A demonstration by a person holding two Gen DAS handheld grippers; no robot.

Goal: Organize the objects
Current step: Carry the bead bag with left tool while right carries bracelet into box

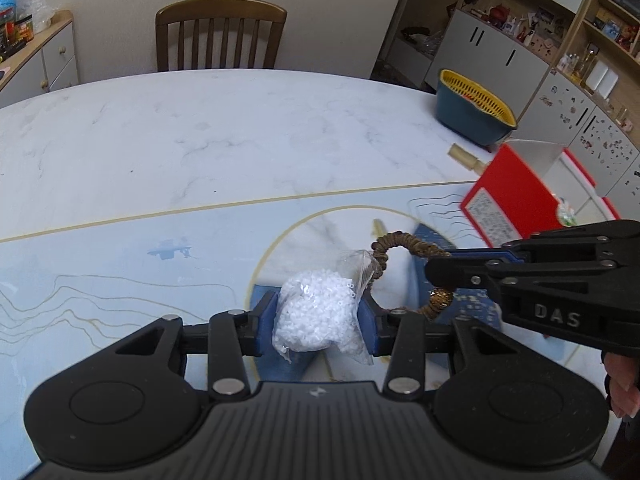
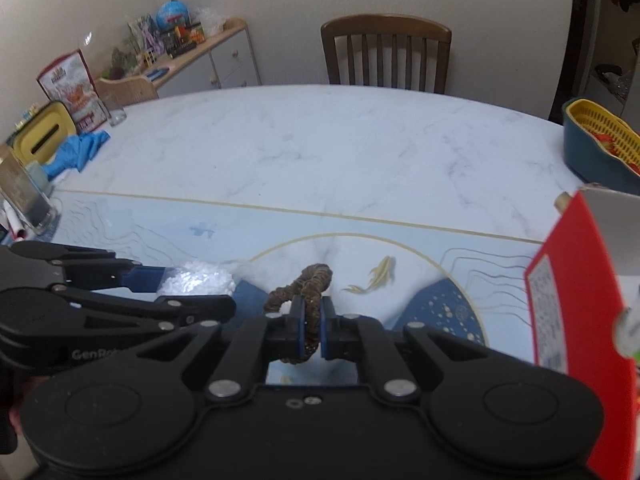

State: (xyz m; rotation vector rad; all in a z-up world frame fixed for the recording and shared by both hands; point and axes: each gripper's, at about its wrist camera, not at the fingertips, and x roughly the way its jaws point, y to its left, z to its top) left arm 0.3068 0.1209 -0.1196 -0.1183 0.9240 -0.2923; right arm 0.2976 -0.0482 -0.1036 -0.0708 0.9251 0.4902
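Bag of white beads (image 1: 316, 312) is pinched between the blue pads of the left gripper (image 1: 318, 318), dead centre of the left wrist view and clear of the table mat below it. Its bulk sits between the pads; its clear twisted neck points toward 1 o'clock, so the long axis runs from 7 to 1 o'clock. In the right wrist view the same bag (image 2: 196, 280) shows at 9 o'clock, at the tip of the left gripper (image 2: 160, 280).

Brown coiled ring (image 2: 310, 292) is clamped by the right gripper (image 2: 311, 330), whose jaws are pressed nearly together on its cord. The loop stands edge-on, rising from the pads toward 12 o'clock. From the left wrist view the ring (image 1: 400, 240) hangs at 2 o'clock from the bag, the right gripper (image 1: 438, 276) reaching in from 3 o'clock.

Outward: a blue-and-white patterned mat (image 1: 120, 280) covers the near part of the marble table (image 1: 200, 132). A red carton (image 1: 516, 200) stands at 2 o'clock, a blue tub with yellow strainer (image 1: 472, 116) beyond it. A wooden chair (image 1: 220, 34) stands at 12 o'clock behind the table.
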